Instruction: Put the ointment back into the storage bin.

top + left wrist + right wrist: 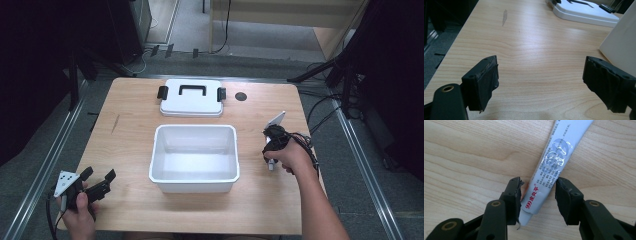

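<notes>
White and glossy, the ointment tube lies flat on the wooden table, well off to the right of the white plastic bin, and your right gripper is right on it. In the right gripper view the cap end sits between the two black jaws, and the tube's long axis runs up and away from them, leaning a little to the right, so you're straddling it across its width near the cap, which is how you want it. The left pad looks to be touching the tube's edge; the right pad stands just beside it, with a thin sliver of wood showing between. So the jaws are narrowed around the tube but not yet pinching it, as far as I can judge.

From above, your right hand sits over the tube's near end, and the flat crimped tail pokes out beyond it, pointing away from you.

Your left gripper rests to the bin's left near the table's front edge, jaws spread wide with bare wood between them, far from the tube. The bin's lid lies behind the bin.

This one belongs to your right hand: squeeze across the tube, then carry it left to the bin.
</notes>
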Demonstrator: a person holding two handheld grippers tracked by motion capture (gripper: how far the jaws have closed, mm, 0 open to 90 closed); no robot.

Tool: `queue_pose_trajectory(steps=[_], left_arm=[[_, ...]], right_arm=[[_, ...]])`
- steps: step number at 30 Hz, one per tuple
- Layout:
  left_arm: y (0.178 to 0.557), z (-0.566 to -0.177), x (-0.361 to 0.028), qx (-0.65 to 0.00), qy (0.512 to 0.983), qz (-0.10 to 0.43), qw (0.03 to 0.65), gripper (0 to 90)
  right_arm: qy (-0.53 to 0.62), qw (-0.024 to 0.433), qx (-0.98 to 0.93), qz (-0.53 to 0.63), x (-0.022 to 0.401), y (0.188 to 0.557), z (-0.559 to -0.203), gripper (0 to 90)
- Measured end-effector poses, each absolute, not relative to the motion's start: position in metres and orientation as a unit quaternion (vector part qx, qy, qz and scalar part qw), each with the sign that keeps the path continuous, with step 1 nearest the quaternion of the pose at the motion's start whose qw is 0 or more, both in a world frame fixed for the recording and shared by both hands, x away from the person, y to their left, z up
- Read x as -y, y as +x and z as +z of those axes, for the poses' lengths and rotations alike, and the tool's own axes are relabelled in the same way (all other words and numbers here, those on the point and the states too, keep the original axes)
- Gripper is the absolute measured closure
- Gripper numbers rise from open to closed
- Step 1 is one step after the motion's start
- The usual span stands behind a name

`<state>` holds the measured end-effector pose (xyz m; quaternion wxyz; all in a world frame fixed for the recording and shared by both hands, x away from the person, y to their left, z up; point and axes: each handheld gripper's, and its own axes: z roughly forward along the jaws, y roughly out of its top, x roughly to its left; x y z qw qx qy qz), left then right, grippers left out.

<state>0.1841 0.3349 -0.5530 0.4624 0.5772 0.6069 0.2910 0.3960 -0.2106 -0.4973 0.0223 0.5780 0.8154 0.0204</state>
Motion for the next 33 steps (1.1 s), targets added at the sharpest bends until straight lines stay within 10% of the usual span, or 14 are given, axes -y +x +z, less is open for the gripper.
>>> queue_pose_trajectory(steps=[8,33], left_arm=[[0.184,-0.553,-0.335,-0.606,0.579,0.291,0.461,14.0],[0.184,-0.553,-0.335,-0.605,0.58,0.292,0.46,14.1]], right_arm=[[0.572,0.024,-0.82,0.0,0.207,0.398,-0.502,70.9],[0.526,0.009,-0.848,0.054,0.188,0.385,-0.443,72.4]])
